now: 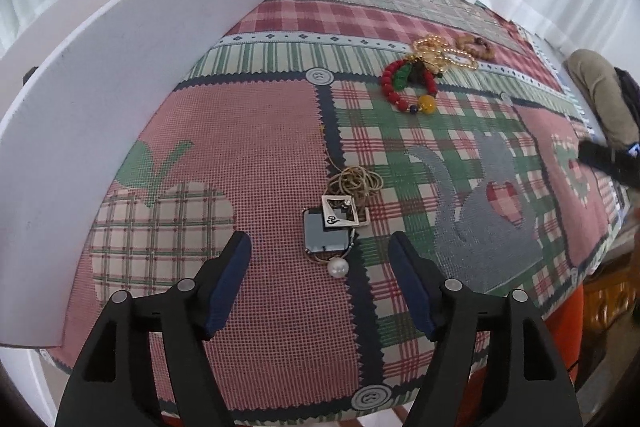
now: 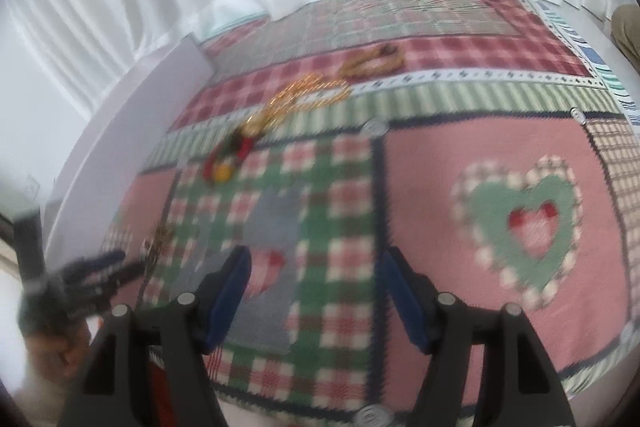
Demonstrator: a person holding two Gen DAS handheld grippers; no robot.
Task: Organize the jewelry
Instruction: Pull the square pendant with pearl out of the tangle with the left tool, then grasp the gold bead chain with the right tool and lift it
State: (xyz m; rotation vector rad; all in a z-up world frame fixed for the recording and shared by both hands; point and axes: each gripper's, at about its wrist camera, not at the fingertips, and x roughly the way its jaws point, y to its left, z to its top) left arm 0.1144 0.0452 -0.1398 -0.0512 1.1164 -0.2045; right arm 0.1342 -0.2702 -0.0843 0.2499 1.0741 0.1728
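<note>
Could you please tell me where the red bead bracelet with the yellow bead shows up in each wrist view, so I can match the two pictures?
Left wrist view: the red bead bracelet lies right of centre in the upper half, just below the gold chain.
Right wrist view: the same bracelet sits left of centre, blurred, at mid-height.
Shared landmark: the grey cat patch on the quilted cloth, below the bracelet in both views.

Left wrist view: steeply downward over patchwork cloth (image 1: 260,155), close above pendant necklace (image 1: 340,223); white board (image 1: 120,67) at left. Right wrist view: similar tilt, blurred, farther right above heart patch (image 2: 528,223). Shared: red bead bracelet (image 1: 404,83) (image 2: 224,163), grey cat patch (image 1: 480,203).
</note>
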